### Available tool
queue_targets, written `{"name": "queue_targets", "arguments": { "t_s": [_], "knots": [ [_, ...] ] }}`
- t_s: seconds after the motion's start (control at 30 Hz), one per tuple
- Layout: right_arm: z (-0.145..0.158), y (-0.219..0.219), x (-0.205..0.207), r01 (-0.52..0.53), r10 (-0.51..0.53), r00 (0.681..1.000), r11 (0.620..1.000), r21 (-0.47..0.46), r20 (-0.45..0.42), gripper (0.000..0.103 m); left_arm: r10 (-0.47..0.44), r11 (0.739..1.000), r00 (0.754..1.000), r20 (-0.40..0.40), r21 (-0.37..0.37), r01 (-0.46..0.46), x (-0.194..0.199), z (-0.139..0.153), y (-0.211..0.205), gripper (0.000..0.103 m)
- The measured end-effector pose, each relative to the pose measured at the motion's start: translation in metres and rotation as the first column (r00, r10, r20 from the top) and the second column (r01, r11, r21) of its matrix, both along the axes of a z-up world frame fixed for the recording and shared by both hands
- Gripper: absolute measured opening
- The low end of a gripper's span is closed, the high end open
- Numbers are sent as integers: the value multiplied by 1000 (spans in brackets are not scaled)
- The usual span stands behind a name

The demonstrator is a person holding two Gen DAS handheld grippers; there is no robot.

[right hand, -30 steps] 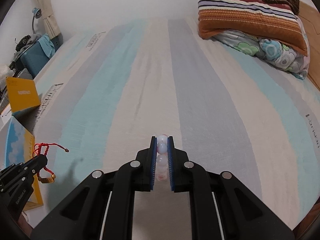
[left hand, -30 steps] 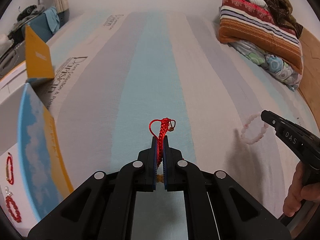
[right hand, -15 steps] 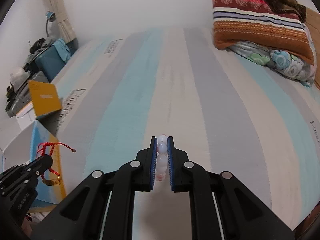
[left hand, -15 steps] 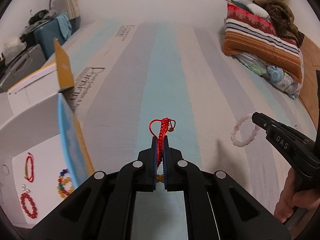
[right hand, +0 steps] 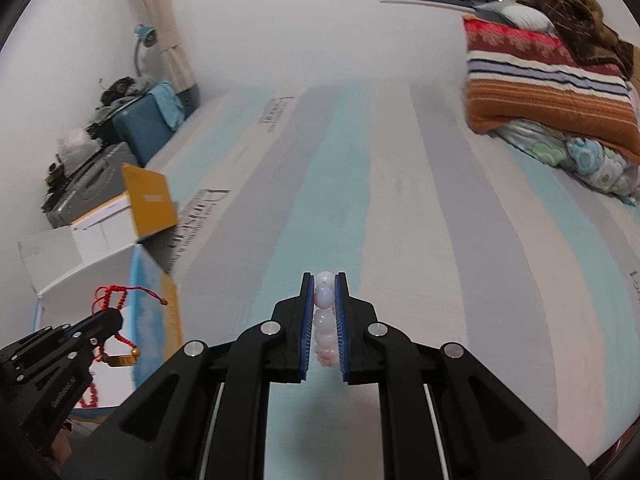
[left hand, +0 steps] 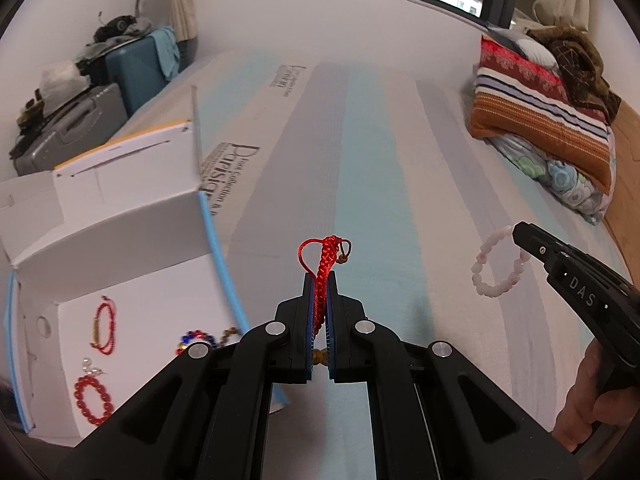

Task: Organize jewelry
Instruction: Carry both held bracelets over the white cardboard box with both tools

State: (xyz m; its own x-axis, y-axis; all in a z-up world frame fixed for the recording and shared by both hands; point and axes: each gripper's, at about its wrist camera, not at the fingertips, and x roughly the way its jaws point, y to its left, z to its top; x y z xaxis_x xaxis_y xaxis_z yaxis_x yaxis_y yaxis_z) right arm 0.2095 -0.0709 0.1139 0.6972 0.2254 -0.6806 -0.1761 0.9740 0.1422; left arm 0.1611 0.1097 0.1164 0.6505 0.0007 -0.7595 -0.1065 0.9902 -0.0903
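My left gripper is shut on a red braided cord bracelet and holds it above the striped bed. It also shows in the right wrist view, with a gold charm hanging below. My right gripper is shut on a pale pink bead bracelet; in the left wrist view that bracelet hangs from its tip at the right. An open white box lies at the left with a thin red bracelet, a red bead bracelet and a multicoloured bead bracelet inside.
The box has a blue rim and a raised yellow flap. Suitcases with clutter stand beyond the bed's left edge. Folded striped blankets and a floral pillow lie at the far right. The striped sheet stretches ahead.
Both grippers have risen and tilted up, so the wall and window now show. The left gripper has moved over the box's right side, bringing the box's inside into view. Both still hold their bracelets.
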Motion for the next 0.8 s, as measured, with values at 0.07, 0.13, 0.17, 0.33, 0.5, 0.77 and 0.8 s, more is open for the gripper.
{"name": "queue_targets", "arguments": {
  "t_s": [0.07,0.13,0.17,0.33,0.5,0.77,0.8],
  "knots": [
    [6,11,-6,-21,21,1000,1000,-1,13,10,15,1000,1000,4,1,-15,-5,4,10,4],
    [11,24,-11,-47,47,999,999,1,22,10,33,999,999,5,-2,-33,-11,6,24,4],
    [13,29,-14,-56,56,998,998,3,26,10,40,999,999,5,-1,-40,-13,5,28,4],
    [20,65,-23,-121,120,992,992,36,34,10,97,995,995,-3,4,-97,-28,3,64,4],
    [24,111,-33,-199,197,979,979,40,43,10,154,988,988,-8,13,-154,-45,0,101,4],
    [18,173,-52,-311,310,949,951,2,60,10,240,971,970,-31,15,-240,-66,-12,155,4],
    [17,180,-55,-318,318,946,948,-7,61,10,251,968,967,-36,14,-251,-69,-14,161,4]
  ]
}}
